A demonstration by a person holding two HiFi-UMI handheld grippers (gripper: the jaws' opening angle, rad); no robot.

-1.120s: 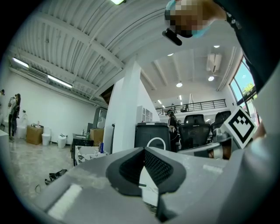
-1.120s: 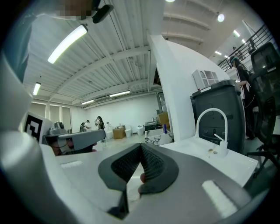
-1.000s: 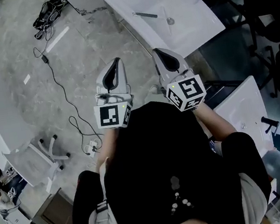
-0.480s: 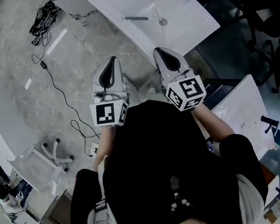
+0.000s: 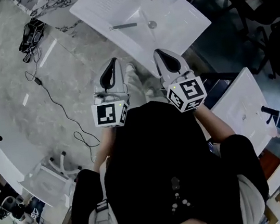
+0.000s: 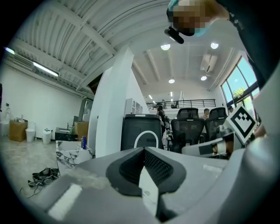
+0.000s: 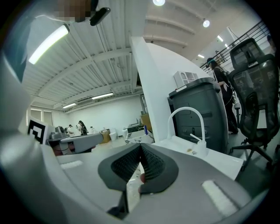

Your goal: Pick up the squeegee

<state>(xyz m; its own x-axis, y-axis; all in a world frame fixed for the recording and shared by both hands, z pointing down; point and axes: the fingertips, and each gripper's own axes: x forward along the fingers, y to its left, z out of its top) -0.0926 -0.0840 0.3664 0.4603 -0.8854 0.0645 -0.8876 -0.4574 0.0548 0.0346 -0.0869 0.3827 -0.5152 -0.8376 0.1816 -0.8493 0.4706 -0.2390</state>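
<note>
The left gripper (image 5: 114, 60) and the right gripper (image 5: 157, 52) are both clenched and carry nothing. Ahead of them the squeegee (image 5: 124, 26) lies in the white sink (image 5: 183, 20). A black cable (image 5: 37, 81) lies on the floor left of the left gripper.

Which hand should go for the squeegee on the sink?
Left, probably. The squeegee lies almost straight ahead of the left gripper; the right gripper points nearer the drain. Both are shut.

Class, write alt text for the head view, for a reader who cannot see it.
Seen from above, a person in a black top holds the left claw and right claw side by side, both shut and empty, pointing toward a white sink. A slim dark squeegee lies in its basin, untouched.
</note>
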